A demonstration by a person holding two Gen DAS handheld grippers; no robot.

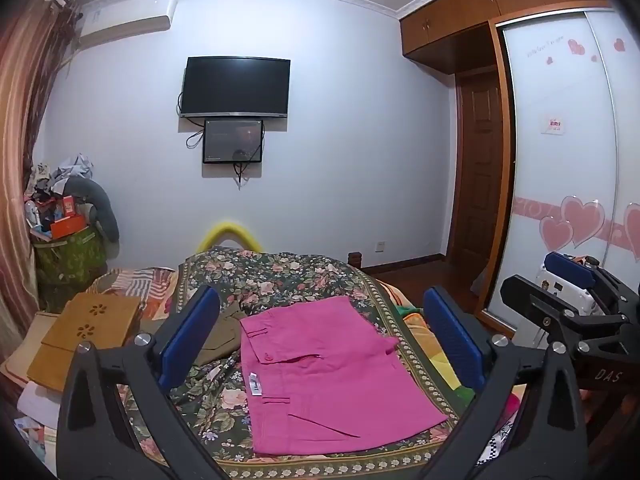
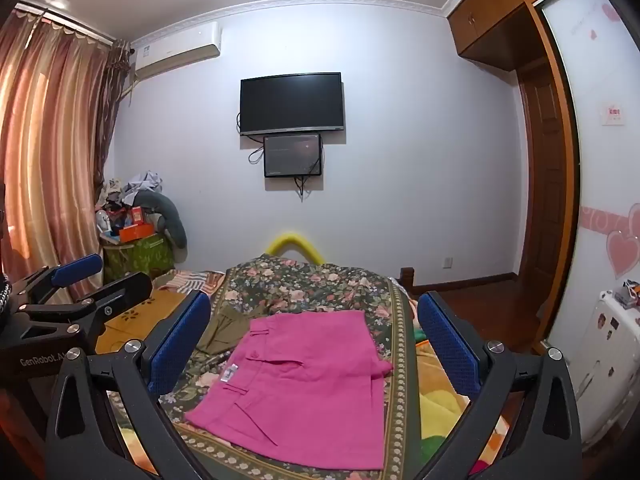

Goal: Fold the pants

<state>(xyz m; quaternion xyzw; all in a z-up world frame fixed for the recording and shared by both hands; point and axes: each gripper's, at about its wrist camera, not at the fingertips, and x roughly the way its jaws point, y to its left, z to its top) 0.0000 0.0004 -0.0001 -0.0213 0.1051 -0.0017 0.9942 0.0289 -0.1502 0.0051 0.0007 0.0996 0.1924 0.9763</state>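
While lying folded on the near part of the floral bedspread (image 1: 288, 272), pink pants (image 1: 332, 376) staying flat and untouched. Hovering above, left gripper (image 1: 320, 336) and right gripper (image 2: 316, 340) both gaping wide, grasping nothing.

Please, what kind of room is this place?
Most likely a home bedroom: pink pants lie on a bed with a floral cover, a television hangs on the wall, and a wardrobe with sliding doors stands beside it.

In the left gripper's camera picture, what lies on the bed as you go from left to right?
Tan board with flower cutouts → olive garment → folded pink pants on the floral cover → the other gripper at the right edge.
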